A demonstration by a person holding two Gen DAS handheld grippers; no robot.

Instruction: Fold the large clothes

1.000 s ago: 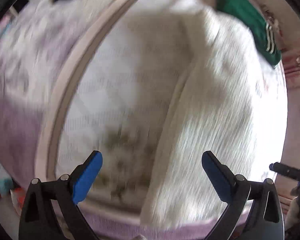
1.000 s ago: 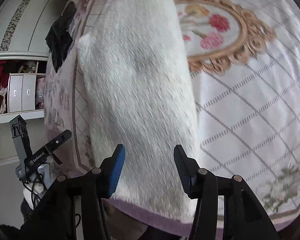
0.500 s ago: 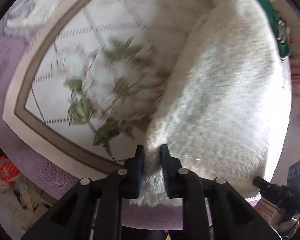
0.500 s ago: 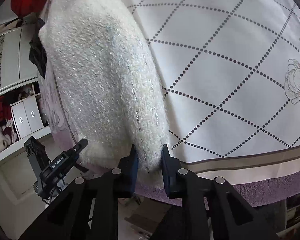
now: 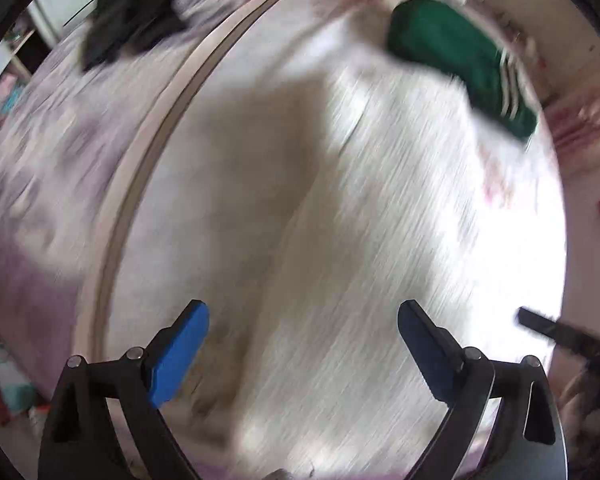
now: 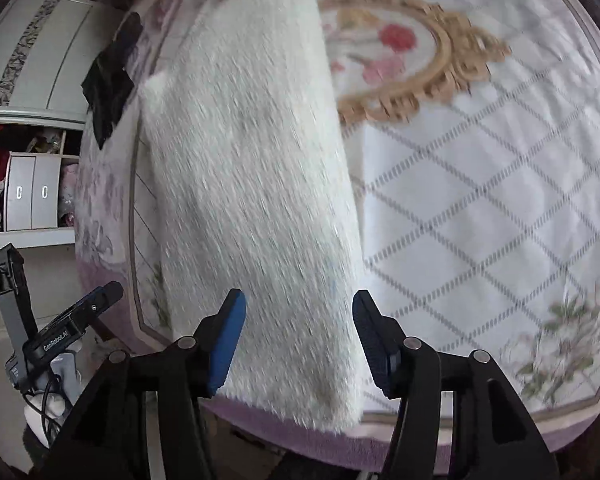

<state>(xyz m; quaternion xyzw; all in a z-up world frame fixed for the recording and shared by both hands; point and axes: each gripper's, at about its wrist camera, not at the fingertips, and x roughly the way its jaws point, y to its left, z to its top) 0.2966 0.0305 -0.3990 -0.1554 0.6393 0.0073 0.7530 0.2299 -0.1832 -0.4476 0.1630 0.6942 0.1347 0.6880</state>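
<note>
A fluffy white garment [image 6: 252,184] lies as a long folded strip on the bed, running away from me. In the blurred left wrist view the same white garment [image 5: 380,240] fills the middle. My left gripper [image 5: 304,344] hovers above it with its jaws opening wide and nothing between the blue pads. My right gripper [image 6: 298,338] hangs over the garment's near end, jaws opening, pads clear of the fabric.
The bedspread [image 6: 480,208] has a diamond grid, a gold floral medallion [image 6: 416,56] and a purple border. A green garment [image 5: 460,60] and a black garment [image 5: 132,24] lie at the far side. A black camera stand [image 6: 48,336] and white drawers [image 6: 28,196] stand left of the bed.
Half a second ago both grippers were pinched on the white garment's near edge, low at the bed. Both have since let go, opened and lifted away; the garment lies flat.
</note>
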